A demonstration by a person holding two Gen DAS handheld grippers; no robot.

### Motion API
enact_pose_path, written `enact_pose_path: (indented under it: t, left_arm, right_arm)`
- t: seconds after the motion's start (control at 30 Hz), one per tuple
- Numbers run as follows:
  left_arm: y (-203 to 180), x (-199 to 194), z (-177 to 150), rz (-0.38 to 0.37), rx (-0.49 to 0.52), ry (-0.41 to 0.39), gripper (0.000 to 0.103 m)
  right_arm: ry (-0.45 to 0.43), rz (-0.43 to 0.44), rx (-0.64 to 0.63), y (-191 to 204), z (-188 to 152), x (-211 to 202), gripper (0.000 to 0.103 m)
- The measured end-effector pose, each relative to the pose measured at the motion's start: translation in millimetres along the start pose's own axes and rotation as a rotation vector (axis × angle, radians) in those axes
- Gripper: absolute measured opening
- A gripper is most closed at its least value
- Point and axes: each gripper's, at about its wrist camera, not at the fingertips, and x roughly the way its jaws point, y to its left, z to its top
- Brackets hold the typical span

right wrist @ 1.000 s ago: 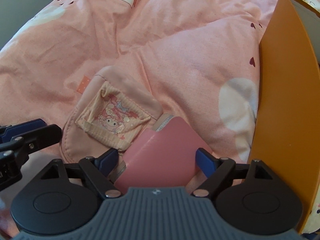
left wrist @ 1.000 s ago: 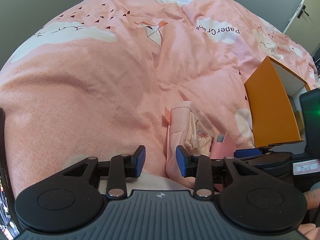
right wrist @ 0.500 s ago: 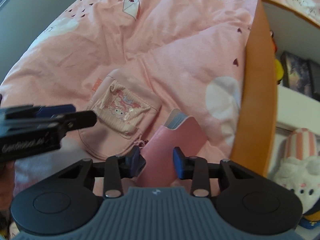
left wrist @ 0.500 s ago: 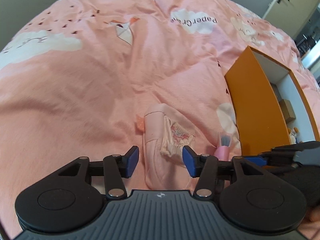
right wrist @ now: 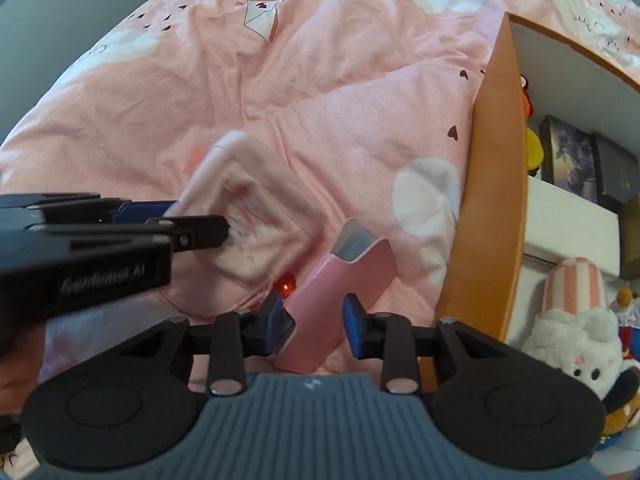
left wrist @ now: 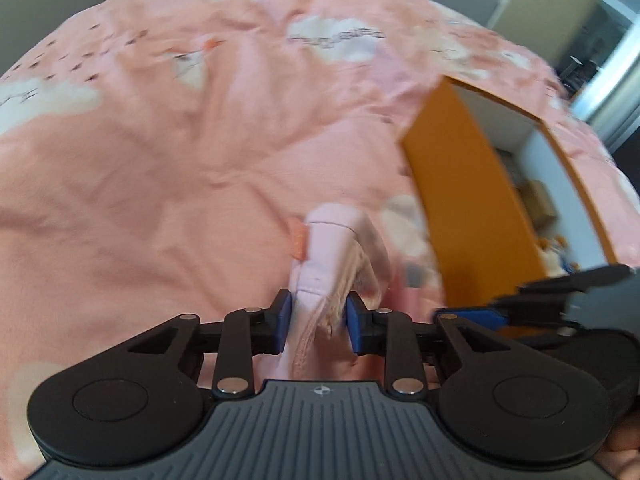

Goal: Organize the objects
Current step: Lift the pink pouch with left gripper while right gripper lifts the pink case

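Pale pink pouch [left wrist: 336, 256] with cartoon patch is bunching up as my left gripper [left wrist: 316, 320] is closing, pads pinching it. My right gripper [right wrist: 314, 322], angled down, is closing around the pink book [right wrist: 336, 292].

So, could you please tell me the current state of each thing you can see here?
Left tool: jaws closing, pads pressing the pink pouch.
Right tool: jaws closing, pink book between them.
Pouch: lifted off the quilt.
Book: tilted, far end raised.
Orange shelf: open-fronted, holding toys.
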Motion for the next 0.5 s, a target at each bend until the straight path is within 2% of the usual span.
enact_pose_path:
  t: [0.2,0.3,0.37,0.5]
  left_arm:
    - [8.5,16.1,-2.7,-0.067,-0.096,0.034,0.03]
    - [14.1,15.9,-3.2,-0.096,-0.142,0.039,0.03]
    - [17.0,17.4,-3.4,-0.115,-0.172,0.048,0.03]
    - [18.4,19.5,-4.1,-0.123,-0.198,0.058,0.03]
  right_arm:
    - [-0.008,0.024,0.012,-2.8,-0.8,-0.4,0.03]
    - [0.003,0.029,0.011,-1.5,0.5,4.4,0.036]
    - [0.017,0.019,0.006,1.8,1.7,11.2,0.046]
    - [0.044,-0.02,0.009,5.0,4.6,27.2,0.054]
